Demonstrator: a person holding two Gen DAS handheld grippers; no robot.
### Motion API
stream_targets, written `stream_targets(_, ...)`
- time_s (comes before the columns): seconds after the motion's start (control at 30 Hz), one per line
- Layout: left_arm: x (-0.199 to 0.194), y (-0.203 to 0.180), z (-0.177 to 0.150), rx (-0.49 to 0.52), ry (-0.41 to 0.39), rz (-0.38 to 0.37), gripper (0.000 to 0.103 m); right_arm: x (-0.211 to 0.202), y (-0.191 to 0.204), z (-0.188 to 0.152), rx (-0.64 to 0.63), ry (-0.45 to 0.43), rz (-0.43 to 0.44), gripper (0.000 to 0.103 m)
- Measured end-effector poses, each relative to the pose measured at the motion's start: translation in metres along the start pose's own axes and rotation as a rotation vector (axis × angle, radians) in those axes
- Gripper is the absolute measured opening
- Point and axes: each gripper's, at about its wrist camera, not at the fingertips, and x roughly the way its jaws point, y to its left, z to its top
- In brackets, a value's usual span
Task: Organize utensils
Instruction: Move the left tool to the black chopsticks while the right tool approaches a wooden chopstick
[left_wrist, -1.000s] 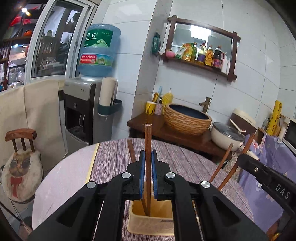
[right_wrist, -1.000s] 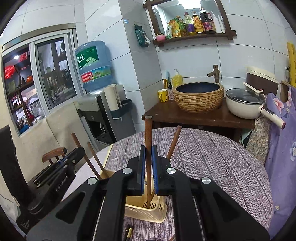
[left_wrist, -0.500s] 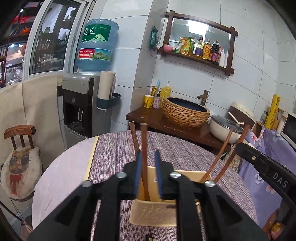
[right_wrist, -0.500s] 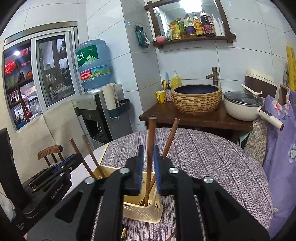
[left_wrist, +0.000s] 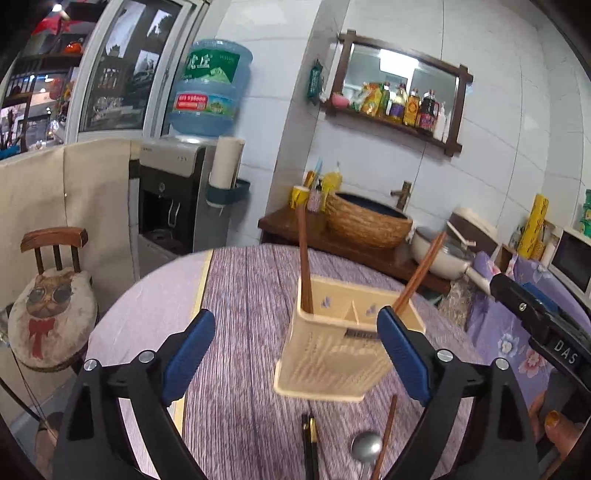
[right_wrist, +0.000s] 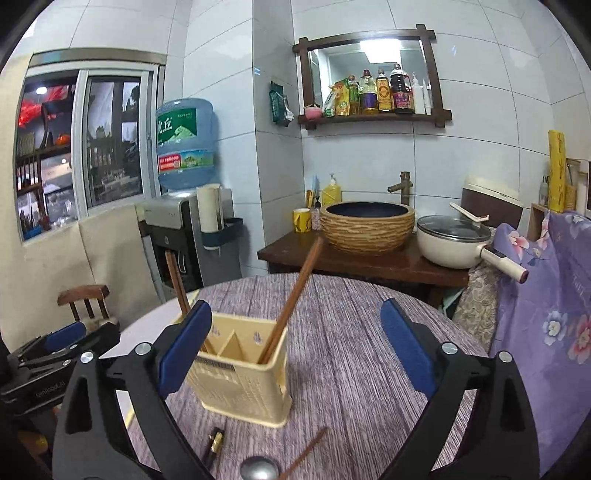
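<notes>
We see a cream plastic holder (left_wrist: 347, 347) standing upright on the round table (left_wrist: 251, 295), which is covered with a purple woven cloth. The holder is divided into compartments, and brown wooden chopsticks stand in it with their long axes running up out of the open top. In the left wrist view one chopstick (left_wrist: 304, 258) rises nearly vertical from the far left corner, while another (left_wrist: 421, 271) leans up and to the right from the right compartment. In the right wrist view the leaning chopstick (right_wrist: 291, 302) tips up toward the wash basin (right_wrist: 367, 227), and a second one (right_wrist: 177, 282) tilts slightly left at the holder's left end. Our left gripper (left_wrist: 295, 350) has its blue pads spread wide and still opening, gripping nothing; the holder sits ahead of them, untouched. Our right gripper (right_wrist: 295, 347) is likewise wide apart and opening, nothing clamped. On the cloth in front of the holder lie a loose chopstick (right_wrist: 306, 450), a metal spoon (right_wrist: 258, 469) and a dark, gold-banded utensil (right_wrist: 214, 441).
</notes>
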Motion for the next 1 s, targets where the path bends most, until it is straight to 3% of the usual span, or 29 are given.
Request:
stream_targets(0.2,0.001,0.008,-0.040,0.013,0.087,0.013,0.091,-0.006,-0.005,-0.045,-0.014,0.120,-0.032,0.096)
stream_targets(0.4,0.008,0.016,-0.079,0.019,0.185,0.030,0.090,-0.006,-0.023,-0.096,0.051,0.244,-0.063,0.096)
stream_targets(0.7,0.014,0.026,-0.115,0.002,0.312,-0.002,0.059,-0.002,-0.042,-0.157,0.138,0.385,-0.094,0.096)
stream_targets(1.0,0.034,0.002,-0.127,0.065,0.391,-0.057,0.037,0.003,-0.036,-0.168,0.119,0.423,-0.090,0.096)
